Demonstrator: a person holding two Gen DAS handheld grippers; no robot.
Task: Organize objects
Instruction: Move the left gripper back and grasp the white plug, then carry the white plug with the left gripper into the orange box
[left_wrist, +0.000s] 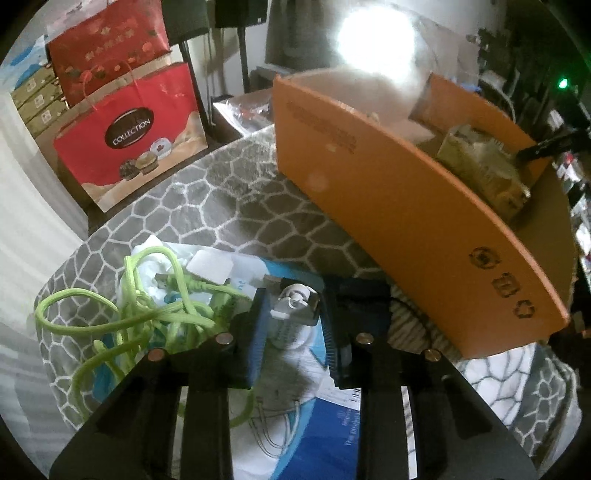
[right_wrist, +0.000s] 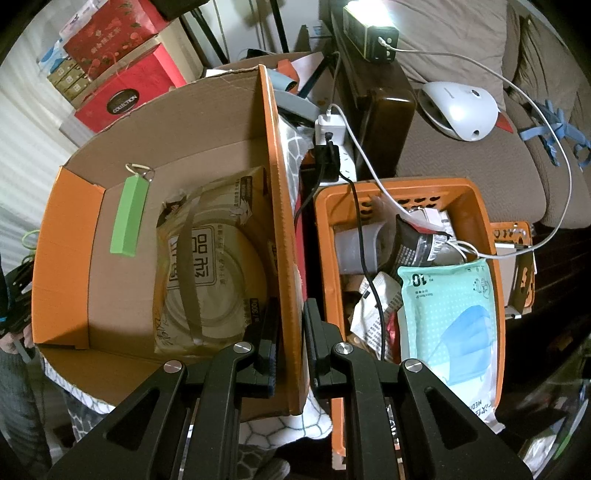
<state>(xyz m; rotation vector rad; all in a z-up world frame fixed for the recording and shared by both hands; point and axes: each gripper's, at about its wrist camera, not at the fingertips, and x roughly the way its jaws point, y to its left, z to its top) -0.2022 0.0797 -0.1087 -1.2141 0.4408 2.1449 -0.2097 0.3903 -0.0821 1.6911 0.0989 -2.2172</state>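
Observation:
My left gripper (left_wrist: 293, 314) is shut on a small white spray bottle (left_wrist: 291, 317), held low over papers on a grey patterned blanket (left_wrist: 229, 192). A tangled green cable (left_wrist: 147, 295) lies just to its left. The orange cardboard box (left_wrist: 406, 206) stands to its right. In the right wrist view my right gripper (right_wrist: 290, 325) is shut on the right wall of the box (right_wrist: 280, 221). Inside the box lie a tan tissue pack (right_wrist: 214, 266) and a green bar with a key ring (right_wrist: 129, 218).
An orange plastic basket (right_wrist: 484, 206) to the right of the box holds a mask pack (right_wrist: 450, 314), packets and cables. A white device (right_wrist: 461, 107) lies on the brown sofa. Red gift bags (left_wrist: 129, 129) stand beyond the blanket. A power strip (right_wrist: 328, 147) with plugs sits behind the box.

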